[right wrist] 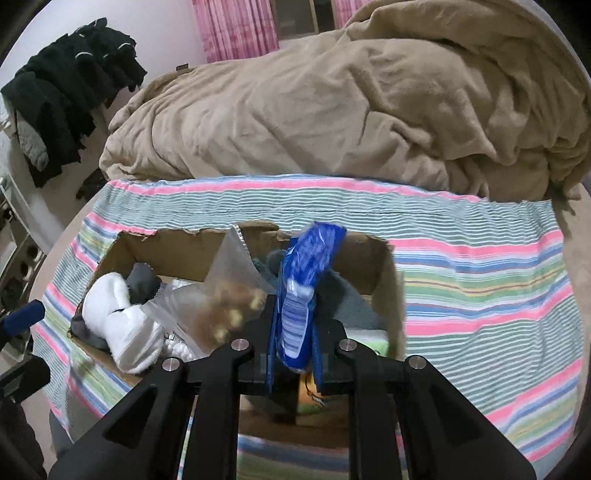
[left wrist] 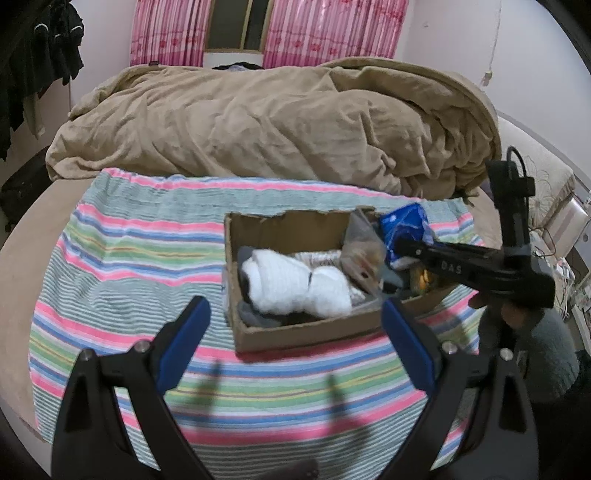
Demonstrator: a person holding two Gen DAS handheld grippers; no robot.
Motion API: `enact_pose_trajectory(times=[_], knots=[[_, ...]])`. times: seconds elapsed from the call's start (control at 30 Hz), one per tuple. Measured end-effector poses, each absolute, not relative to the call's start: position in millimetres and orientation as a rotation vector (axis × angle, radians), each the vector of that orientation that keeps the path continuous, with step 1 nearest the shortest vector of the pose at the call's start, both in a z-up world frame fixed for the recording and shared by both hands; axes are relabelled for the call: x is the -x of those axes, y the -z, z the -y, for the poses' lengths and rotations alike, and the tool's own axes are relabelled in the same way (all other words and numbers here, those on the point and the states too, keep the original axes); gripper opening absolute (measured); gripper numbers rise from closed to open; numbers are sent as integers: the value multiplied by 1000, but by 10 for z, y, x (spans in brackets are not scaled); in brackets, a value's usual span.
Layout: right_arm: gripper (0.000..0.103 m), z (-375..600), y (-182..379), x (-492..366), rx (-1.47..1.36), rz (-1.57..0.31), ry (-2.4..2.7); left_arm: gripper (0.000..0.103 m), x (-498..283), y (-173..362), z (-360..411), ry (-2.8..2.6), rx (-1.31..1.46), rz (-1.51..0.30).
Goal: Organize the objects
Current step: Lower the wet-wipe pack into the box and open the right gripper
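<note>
An open cardboard box [left wrist: 295, 334] [right wrist: 184, 247] sits on a striped cloth [left wrist: 140, 258] [right wrist: 480, 266] on the bed. It holds rolled white socks [left wrist: 295, 284] [right wrist: 125, 332], grey cloth and a clear plastic bag [left wrist: 364, 251] [right wrist: 229, 291] with brown pieces. My right gripper [right wrist: 293, 328] [left wrist: 397, 245] is shut on a blue packet [right wrist: 306, 280] [left wrist: 402, 221] and holds it upright over the box's right part. My left gripper [left wrist: 295, 325] is open and empty, just in front of the box.
A crumpled tan blanket [left wrist: 277, 122] [right wrist: 351, 103] fills the bed behind the cloth. Dark clothes [right wrist: 70, 96] hang at the far left. Pink curtains [left wrist: 332, 29] cover the back wall. A nightstand with cables [left wrist: 565, 229] stands at the right.
</note>
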State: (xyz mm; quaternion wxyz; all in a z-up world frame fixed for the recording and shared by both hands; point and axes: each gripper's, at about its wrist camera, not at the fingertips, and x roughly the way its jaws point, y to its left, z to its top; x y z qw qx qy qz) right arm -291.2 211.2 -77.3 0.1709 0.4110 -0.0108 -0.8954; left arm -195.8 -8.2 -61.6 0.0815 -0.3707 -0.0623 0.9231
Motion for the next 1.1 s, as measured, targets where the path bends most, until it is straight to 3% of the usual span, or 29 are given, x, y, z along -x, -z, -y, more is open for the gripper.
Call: enact_pose_trajectory(times=[0.2, 0.27, 0.33, 0.6, 0.8, 1.1], knots=[[21, -2063, 792, 2939, -1165, 6, 2562, 95, 1944, 608, 105, -2761, 1109, 189], [54, -2090, 756, 2911, -1153, 22, 2588, 95, 1912, 588, 120, -2766, 1101, 192], [65, -2146, 678, 2849, -1119, 51, 2602, 95, 1887, 573, 132, -2769, 1099, 194], [66, -2341, 436, 2723, -1022, 58, 2729, 95, 1795, 516, 97, -2766, 1085, 187], [66, -2385, 631, 2912, -1039, -34, 2834, 95, 1766, 495, 96, -2770, 1087, 167], [66, -2531, 733, 2928, -1092, 74, 2801, 95, 1784, 514, 109, -2772, 1101, 168]])
